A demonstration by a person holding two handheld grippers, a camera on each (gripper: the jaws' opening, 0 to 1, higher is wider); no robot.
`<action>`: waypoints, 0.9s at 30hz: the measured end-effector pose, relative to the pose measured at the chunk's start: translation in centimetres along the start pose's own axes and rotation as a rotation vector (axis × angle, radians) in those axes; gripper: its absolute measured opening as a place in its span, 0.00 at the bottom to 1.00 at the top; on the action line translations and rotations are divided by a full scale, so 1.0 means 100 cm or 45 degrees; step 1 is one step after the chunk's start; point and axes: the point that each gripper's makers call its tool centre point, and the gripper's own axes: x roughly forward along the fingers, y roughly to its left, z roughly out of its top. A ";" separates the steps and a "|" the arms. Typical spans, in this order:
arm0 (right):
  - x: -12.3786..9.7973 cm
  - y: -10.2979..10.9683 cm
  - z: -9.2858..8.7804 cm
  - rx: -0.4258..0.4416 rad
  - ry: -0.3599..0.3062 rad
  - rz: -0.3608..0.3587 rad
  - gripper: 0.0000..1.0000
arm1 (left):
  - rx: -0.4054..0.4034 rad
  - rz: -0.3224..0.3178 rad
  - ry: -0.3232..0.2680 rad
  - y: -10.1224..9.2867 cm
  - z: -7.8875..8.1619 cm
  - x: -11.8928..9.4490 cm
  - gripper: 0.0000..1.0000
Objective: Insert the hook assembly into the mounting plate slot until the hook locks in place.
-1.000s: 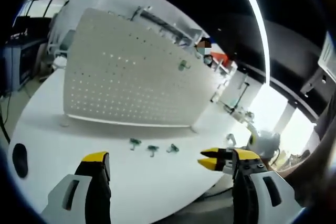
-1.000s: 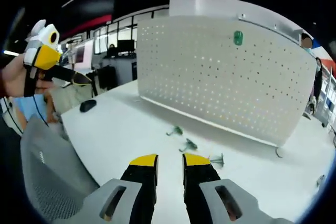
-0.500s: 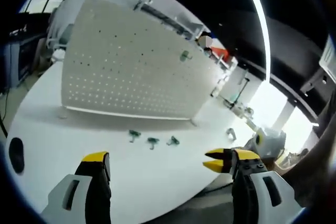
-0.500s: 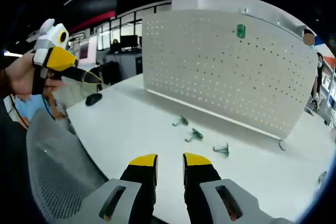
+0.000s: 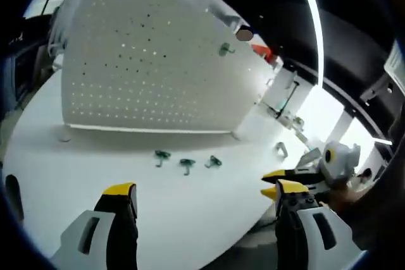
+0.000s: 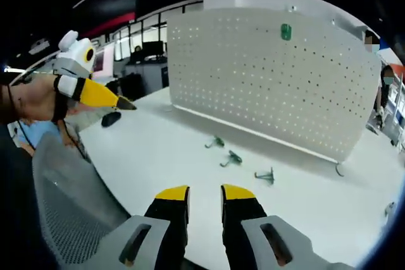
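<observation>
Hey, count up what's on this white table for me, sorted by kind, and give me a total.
Loose green hooks on the table: 3
Green hook mounted on the pegboard: 1
White pegboard: 1
Black computer mouse: 1
Total: 6

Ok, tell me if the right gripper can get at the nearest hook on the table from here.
Probably yes. The right gripper hangs over the near table edge, jaws a little apart and holding nothing. The nearest hook lies loose ahead, with bare tabletop between. The left gripper is well off to the side.
</observation>
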 end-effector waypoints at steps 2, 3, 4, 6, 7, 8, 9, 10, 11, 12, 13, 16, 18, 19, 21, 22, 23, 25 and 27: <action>0.000 -0.003 -0.001 0.002 0.007 -0.003 0.18 | 0.010 -0.006 0.012 0.003 0.000 0.009 0.89; 0.000 -0.004 -0.002 0.002 0.010 -0.002 0.18 | 0.016 -0.009 0.012 0.007 0.000 0.015 0.88; 0.001 -0.004 -0.002 0.003 0.013 -0.002 0.18 | 0.018 -0.011 0.015 0.009 0.001 0.019 0.87; 0.001 -0.006 -0.003 0.006 0.018 -0.002 0.18 | 0.028 -0.013 0.015 0.014 0.001 0.030 0.84; 0.001 -0.007 -0.003 0.007 0.019 -0.003 0.18 | 0.029 -0.013 0.024 0.017 0.000 0.034 0.83; 0.001 -0.008 -0.003 0.008 0.021 -0.004 0.18 | 0.049 -0.008 0.042 0.020 -0.002 0.041 0.83; 0.001 -0.008 -0.003 0.008 0.022 -0.005 0.18 | 0.113 0.001 0.058 0.024 -0.003 0.045 0.83; 0.001 -0.010 -0.003 0.010 0.022 -0.008 0.18 | 0.171 0.015 0.094 0.027 -0.008 0.051 0.82; 0.001 -0.011 -0.003 0.011 0.025 -0.009 0.18 | 0.178 0.008 0.108 0.027 -0.010 0.056 0.81; 0.001 -0.012 -0.004 0.012 0.028 -0.011 0.18 | 0.159 -0.004 0.099 0.026 -0.010 0.061 0.80; 0.001 -0.013 -0.004 0.013 0.030 -0.013 0.18 | 0.145 -0.017 0.105 0.028 -0.012 0.068 0.79; 0.002 -0.016 -0.007 0.022 0.040 -0.018 0.17 | 0.144 -0.022 0.128 0.032 -0.016 0.081 0.77; 0.002 -0.018 -0.007 0.024 0.041 -0.022 0.17 | 0.154 -0.024 0.136 0.035 -0.018 0.089 0.76; 0.003 -0.018 -0.007 0.026 0.041 -0.024 0.17 | 0.153 -0.030 0.144 0.036 -0.019 0.094 0.75; 0.003 -0.019 -0.007 0.030 0.041 -0.027 0.17 | 0.154 -0.038 0.157 0.037 -0.021 0.099 0.74; 0.004 -0.020 -0.007 0.031 0.042 -0.029 0.17 | 0.155 -0.040 0.167 0.038 -0.022 0.103 0.74; 0.004 -0.020 -0.008 0.030 0.046 -0.029 0.17 | 0.153 -0.042 0.169 0.039 -0.022 0.105 0.74; 0.005 -0.020 -0.008 0.036 0.048 -0.026 0.17 | 0.148 -0.045 0.177 0.042 -0.022 0.111 0.73; 0.007 -0.019 -0.009 0.035 0.053 -0.020 0.17 | 0.143 -0.041 0.189 0.045 -0.023 0.116 0.71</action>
